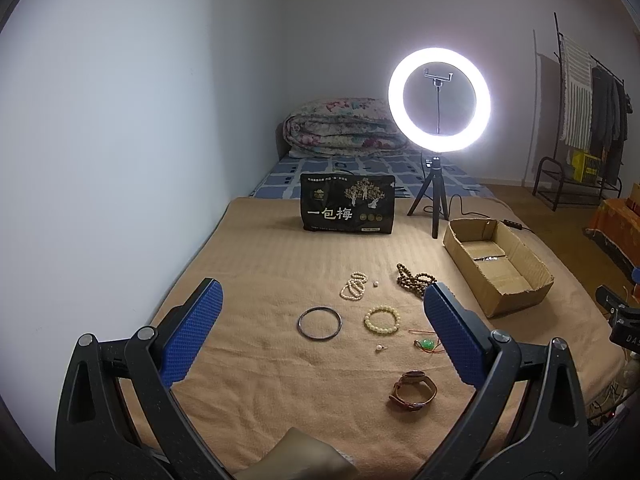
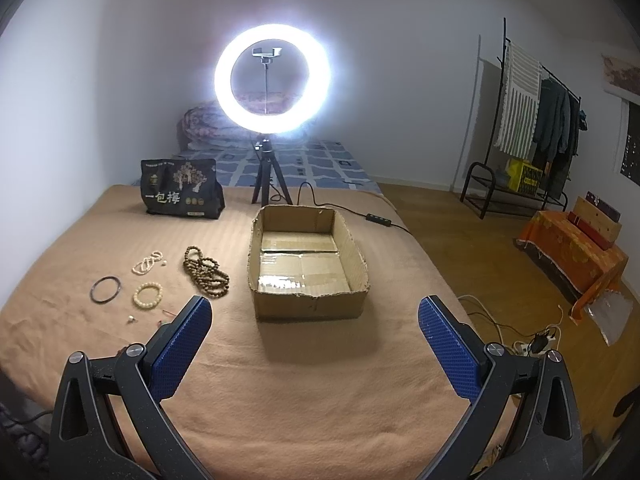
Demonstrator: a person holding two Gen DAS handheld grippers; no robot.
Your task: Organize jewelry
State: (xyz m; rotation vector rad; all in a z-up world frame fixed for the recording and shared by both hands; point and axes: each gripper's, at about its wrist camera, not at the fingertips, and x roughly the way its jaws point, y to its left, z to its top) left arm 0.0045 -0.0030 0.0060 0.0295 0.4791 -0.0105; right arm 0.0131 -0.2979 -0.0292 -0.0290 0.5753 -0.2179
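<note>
On the tan blanket (image 1: 280, 264) that covers the bed, the jewelry lies loose in a cluster to the left of one open cardboard box (image 2: 306, 260), whose inside holds nothing. Counted in the left wrist view: one dark metal bangle (image 1: 319, 322), one pale yellow bead bracelet (image 1: 382, 320), one tangle of white pearl strands (image 1: 353, 286), one long string of brown wooden beads (image 1: 416, 280) heaped just beside the box, one brown leather watch (image 1: 414, 390) nearest the camera, one green pendant on a red cord (image 1: 426, 344), and two small single pearls (image 1: 378, 347), well apart. One black snack bag (image 1: 347, 209) stands upright at the far side of the blanket, and one lit ring light on a tripod (image 1: 439, 99) stands next to it. The left gripper (image 1: 320, 300) hovers above the jewelry, released, its blue-padded jaws spread wide with the bangle and bracelets between them in view, touching nothing. The right gripper (image 2: 314, 312) hovers before the box, also spread wide and grasping nothing, with the near wall of the box between its jaws.
</note>
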